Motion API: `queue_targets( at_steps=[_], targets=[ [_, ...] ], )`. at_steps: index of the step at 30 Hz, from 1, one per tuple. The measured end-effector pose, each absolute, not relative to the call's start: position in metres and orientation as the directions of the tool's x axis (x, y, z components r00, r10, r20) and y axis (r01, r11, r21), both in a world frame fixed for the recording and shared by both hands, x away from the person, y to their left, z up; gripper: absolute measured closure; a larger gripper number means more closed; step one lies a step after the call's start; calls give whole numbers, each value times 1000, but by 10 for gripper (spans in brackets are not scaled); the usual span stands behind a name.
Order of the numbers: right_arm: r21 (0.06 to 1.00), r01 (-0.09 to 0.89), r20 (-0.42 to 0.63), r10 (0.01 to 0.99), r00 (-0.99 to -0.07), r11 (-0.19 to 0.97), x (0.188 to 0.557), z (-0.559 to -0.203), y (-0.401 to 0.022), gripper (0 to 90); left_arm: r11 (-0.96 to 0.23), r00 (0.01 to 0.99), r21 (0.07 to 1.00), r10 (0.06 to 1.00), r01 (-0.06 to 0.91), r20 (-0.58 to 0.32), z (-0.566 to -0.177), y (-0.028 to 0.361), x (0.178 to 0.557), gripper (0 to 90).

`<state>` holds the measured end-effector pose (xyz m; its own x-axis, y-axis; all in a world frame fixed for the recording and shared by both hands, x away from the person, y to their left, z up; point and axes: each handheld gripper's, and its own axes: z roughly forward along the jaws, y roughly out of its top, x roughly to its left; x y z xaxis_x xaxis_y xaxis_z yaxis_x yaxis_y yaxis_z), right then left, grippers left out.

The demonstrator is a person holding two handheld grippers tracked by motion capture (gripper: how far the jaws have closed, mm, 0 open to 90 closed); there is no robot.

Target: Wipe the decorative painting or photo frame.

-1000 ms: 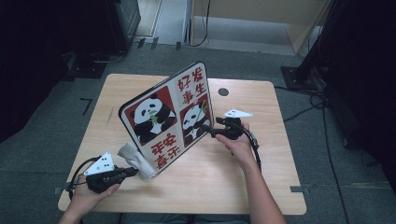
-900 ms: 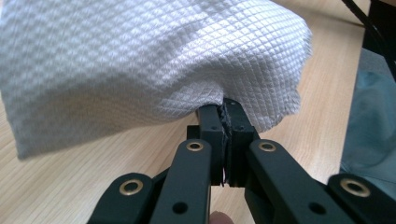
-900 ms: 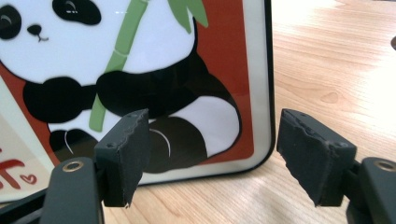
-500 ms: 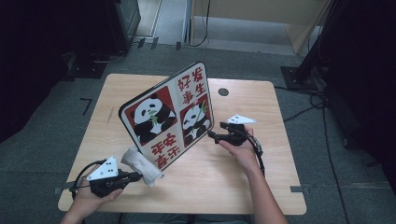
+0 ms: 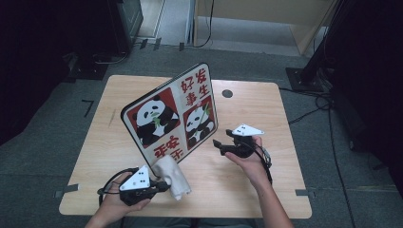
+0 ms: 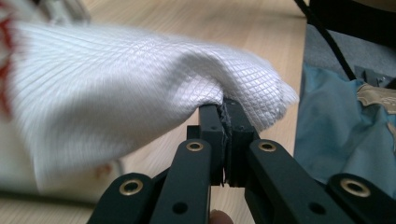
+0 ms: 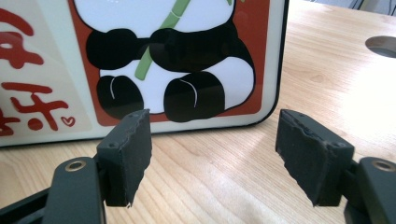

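Cloth [image 5: 172, 176] sits at the near worktop [image 5: 237, 190] edge, clenched in the left tongs [image 5: 159, 186] just below the panda board [image 5: 173, 116]. Right tongs [image 5: 217, 144] hang released beside the board's lower right corner (nothing between them). My read: brace that corner first, then wipe the face with light, even strokes.

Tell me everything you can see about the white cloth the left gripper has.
The white cloth is a soft, quilted-looking fabric with a fine diamond weave, bunched into a loose wad. It lies on the wooden table at the foot of the upright panda board. The left gripper is shut on one fold of it.
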<state>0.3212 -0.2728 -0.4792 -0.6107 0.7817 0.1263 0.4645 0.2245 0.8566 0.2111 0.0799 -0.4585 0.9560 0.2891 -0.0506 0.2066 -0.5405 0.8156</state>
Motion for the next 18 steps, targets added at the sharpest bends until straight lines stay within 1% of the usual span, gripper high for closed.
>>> queue_targets(
  at_steps=[3,6,9,11,13,16,18],
  targets=[
    [856,463,114,790,-602,229,318,-479,-275,274,-535,954,818,296,209,-50,-461,61,218,896],
    [857,467,117,798,-591,220,316,-481,-280,278,-530,945,819,324,220,-45,-468,48,223,896],
    [855,474,123,806,-579,210,314,-483,-284,280,-526,932,820,361,227,-26,-474,35,228,896],
    [855,478,130,810,-572,200,313,-484,-287,281,-504,916,828,399,245,-29,-477,29,231,891],
    [856,479,131,813,-567,196,312,-485,-288,281,-491,905,829,424,268,-41,-479,27,234,844],
    [855,477,120,817,-564,204,310,-486,-290,276,-469,891,835,451,287,-54,-479,29,234,690],
    [855,478,120,819,-560,202,310,-486,-290,269,-448,882,845,467,294,-59,-477,34,233,629]
  ],
)
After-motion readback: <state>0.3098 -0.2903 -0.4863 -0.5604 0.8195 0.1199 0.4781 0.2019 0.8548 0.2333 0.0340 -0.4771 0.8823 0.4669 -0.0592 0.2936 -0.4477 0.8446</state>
